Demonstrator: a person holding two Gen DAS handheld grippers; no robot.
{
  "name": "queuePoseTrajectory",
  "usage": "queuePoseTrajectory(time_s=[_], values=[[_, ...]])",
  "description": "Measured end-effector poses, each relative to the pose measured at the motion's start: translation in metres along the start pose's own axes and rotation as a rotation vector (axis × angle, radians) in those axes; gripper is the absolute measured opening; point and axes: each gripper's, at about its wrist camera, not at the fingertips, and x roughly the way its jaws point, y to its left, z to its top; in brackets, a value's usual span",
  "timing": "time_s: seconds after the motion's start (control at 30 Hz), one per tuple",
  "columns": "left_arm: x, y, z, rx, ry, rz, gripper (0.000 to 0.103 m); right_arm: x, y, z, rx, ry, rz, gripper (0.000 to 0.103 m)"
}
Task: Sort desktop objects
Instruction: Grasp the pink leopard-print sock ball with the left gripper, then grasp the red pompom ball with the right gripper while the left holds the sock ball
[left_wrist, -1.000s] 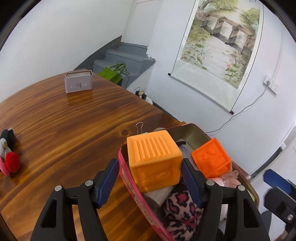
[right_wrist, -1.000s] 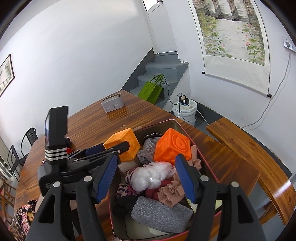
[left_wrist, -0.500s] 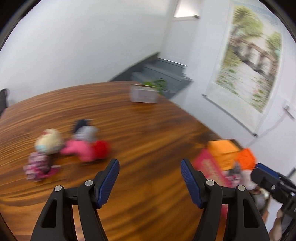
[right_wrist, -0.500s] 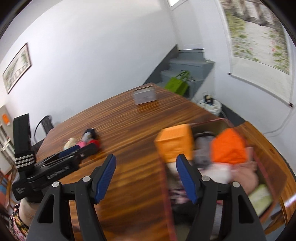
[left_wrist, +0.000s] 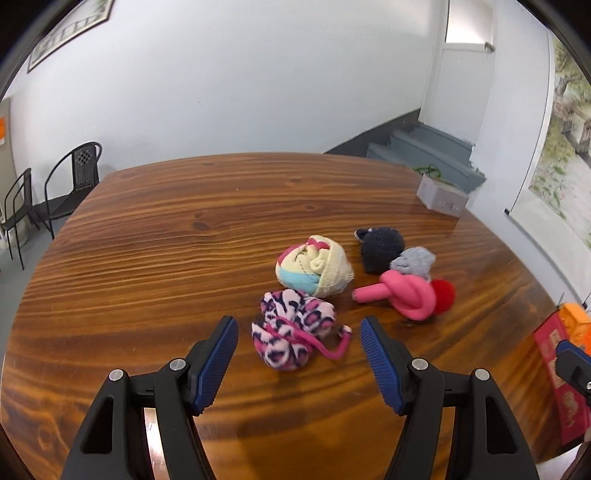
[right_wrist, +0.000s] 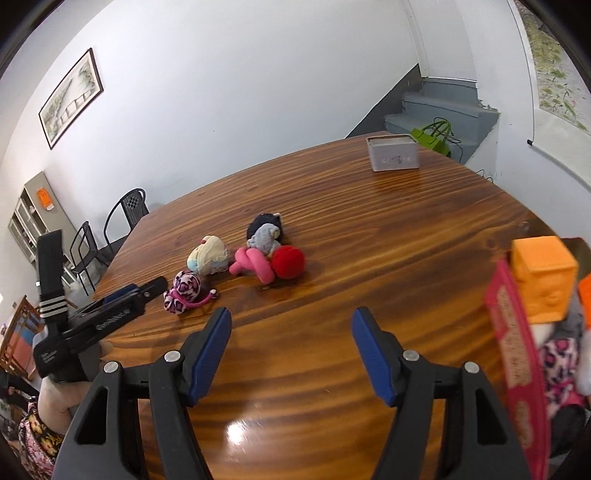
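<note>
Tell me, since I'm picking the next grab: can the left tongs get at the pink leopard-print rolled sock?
Probably yes. The left tongs stand open with the pink leopard-print rolled sock right ahead between their tips, and only bare wooden table around it. The cream striped sock ball lies just beyond.

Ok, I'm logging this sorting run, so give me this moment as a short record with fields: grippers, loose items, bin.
left gripper: open, leopard-print sock bundle between its fingers, not clamped
right gripper: open, above bare table
loose items: cream sock ball, pink knotted sock, red ball, grey bundle, dark bundle
bin: pink box, holds orange cube
</note>
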Motion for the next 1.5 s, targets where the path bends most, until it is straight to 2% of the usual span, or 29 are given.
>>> queuePoseTrajectory(time_s=[0.13, 0.27, 0.4, 0.43, 0.47, 0.6, 0.87, 1.07, 1.23, 1.3, 1.5], values=[[0.023, 0.002, 0.002, 0.000, 0.037, -0.007, 0.070, 0.018, 0.003, 0.000, 0.008, -0.009, -0.008, 0.072], [0.042, 0.001, 0.001, -0.001, 0.067, -0.008, 0.070, 0.035, -0.002, -0.007, 0.019, 0.035, -0.019, 0.072], [0.055, -0.001, 0.000, 0.001, 0.096, -0.006, 0.069, 0.035, -0.005, -0.007, 0.027, 0.036, -0.017, 0.072], [0.057, -0.001, 0.000, -0.001, 0.105, -0.007, 0.061, 0.033, -0.006, -0.007, 0.025, 0.029, -0.019, 0.072], [0.058, -0.001, 0.001, -0.005, 0.110, -0.009, 0.060, 0.032, -0.007, -0.007, 0.027, 0.026, -0.019, 0.072], [0.047, 0.004, -0.002, -0.029, 0.089, -0.010, 0.056, 0.035, -0.011, -0.008, 0.048, 0.043, -0.006, 0.072], [0.006, 0.015, -0.016, -0.078, 0.033, -0.018, 0.055, 0.037, -0.019, -0.008, 0.072, 0.044, -0.004, 0.072], [-0.031, 0.021, -0.039, -0.090, 0.017, -0.026, 0.055, 0.043, -0.024, -0.009, 0.084, 0.041, -0.013, 0.072], [-0.057, 0.023, -0.058, -0.057, -0.014, 0.021, 0.056, 0.047, -0.032, -0.009, 0.111, 0.052, 0.001, 0.072], [-0.070, 0.027, -0.062, -0.053, -0.042, 0.038, 0.056, 0.051, -0.033, -0.008, 0.119, 0.064, -0.007, 0.072], [-0.083, 0.045, -0.067, -0.107, -0.052, -0.006, 0.056, 0.063, -0.017, 0.017, 0.038, 0.077, -0.089, 0.072]])
